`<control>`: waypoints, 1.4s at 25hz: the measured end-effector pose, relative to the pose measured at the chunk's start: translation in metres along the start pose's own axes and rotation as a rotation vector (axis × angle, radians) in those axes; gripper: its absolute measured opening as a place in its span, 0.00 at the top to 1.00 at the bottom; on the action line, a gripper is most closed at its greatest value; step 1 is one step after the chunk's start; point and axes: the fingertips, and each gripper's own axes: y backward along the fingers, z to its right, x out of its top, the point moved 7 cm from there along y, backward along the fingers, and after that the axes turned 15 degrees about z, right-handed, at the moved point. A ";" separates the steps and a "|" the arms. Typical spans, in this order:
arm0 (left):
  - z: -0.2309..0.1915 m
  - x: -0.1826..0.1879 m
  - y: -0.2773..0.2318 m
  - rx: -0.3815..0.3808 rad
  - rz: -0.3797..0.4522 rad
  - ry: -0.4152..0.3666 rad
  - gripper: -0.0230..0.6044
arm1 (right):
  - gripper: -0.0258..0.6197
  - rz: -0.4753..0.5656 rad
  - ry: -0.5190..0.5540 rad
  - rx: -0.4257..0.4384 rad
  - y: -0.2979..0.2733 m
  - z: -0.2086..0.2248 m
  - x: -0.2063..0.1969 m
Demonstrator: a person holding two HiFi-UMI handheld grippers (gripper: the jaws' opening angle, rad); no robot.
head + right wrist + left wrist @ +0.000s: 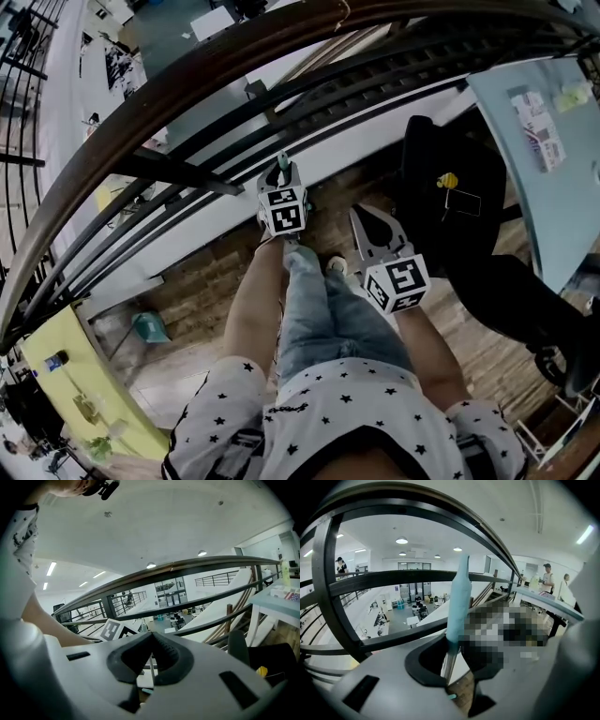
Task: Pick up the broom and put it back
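Left gripper view is showing the left gripper (451, 651) clamping the broom (457, 597) by its teal handle, which is standing upright near the railing (393, 581). The right gripper (152, 637) is hanging empty, jaws pressed together.

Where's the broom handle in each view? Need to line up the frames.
Head view: broom handle upper centre, against the railing.
Left gripper view: teal grip dead centre, upright between the jaws.
Right gripper view: only a thin sliver of shaft, lower centre, seen through the jaw gap.
Shared landmark: the handrail.
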 end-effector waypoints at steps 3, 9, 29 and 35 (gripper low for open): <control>-0.009 0.002 -0.014 -0.001 -0.020 -0.010 0.79 | 0.97 -0.001 -0.010 -0.014 -0.007 0.000 -0.003; -0.019 0.001 -0.048 -0.005 -0.021 -0.011 0.79 | 0.97 0.000 -0.021 -0.028 -0.025 0.008 -0.009; -0.051 -0.004 -0.115 0.059 -0.040 -0.017 0.79 | 0.97 -0.008 -0.043 -0.054 -0.065 0.023 -0.015; -0.059 -0.002 -0.126 0.084 -0.047 -0.002 0.79 | 0.97 -0.011 -0.042 -0.059 -0.071 0.025 -0.015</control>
